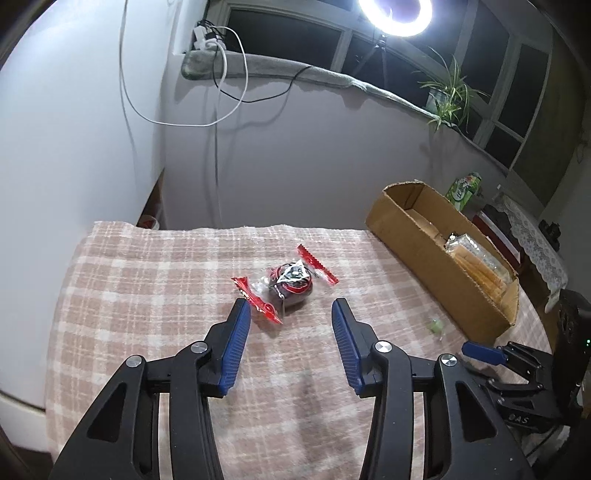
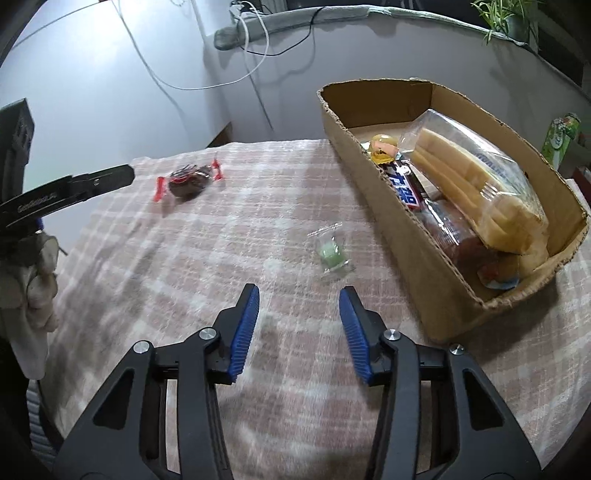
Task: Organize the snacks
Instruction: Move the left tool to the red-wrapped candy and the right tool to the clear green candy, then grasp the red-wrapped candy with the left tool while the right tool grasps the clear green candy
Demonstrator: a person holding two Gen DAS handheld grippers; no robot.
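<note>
Walls [image 1: 277,147] of pale plaster close off the room behind your table [image 1: 166,295], which is covered by a pink and cream checked cloth [image 2: 221,240]. Above them a dark window [image 1: 280,37] runs along a padded sill, with a ring light [image 1: 395,14] glaring at the top edge, white and black cables [image 1: 229,92] drooping down the wall, and a potted plant [image 1: 447,92] on the sill.

Your cardboard box [image 2: 369,184] sits on the table's right side, open at the top and already holding a clear bag of pale yellow wafers [image 2: 476,181], a blue-lettered bar [image 2: 406,188] and other packets half buried beneath them.

Your left gripper [image 1: 290,308] hangs just short of the red-ended candy [image 1: 288,284], fingers spread wide and holding nothing; the left pad's tip nearly meets one red twist. Your right gripper [image 2: 299,291] is likewise wide apart and empty, close to the small clear packet [image 2: 330,253] with something green inside, which lies on the cloth just beside the box.

A green carton [image 1: 463,190] stands beyond the box; its print is too blurred to read. What lies at the bottom of the box is hidden by the wafers.
</note>
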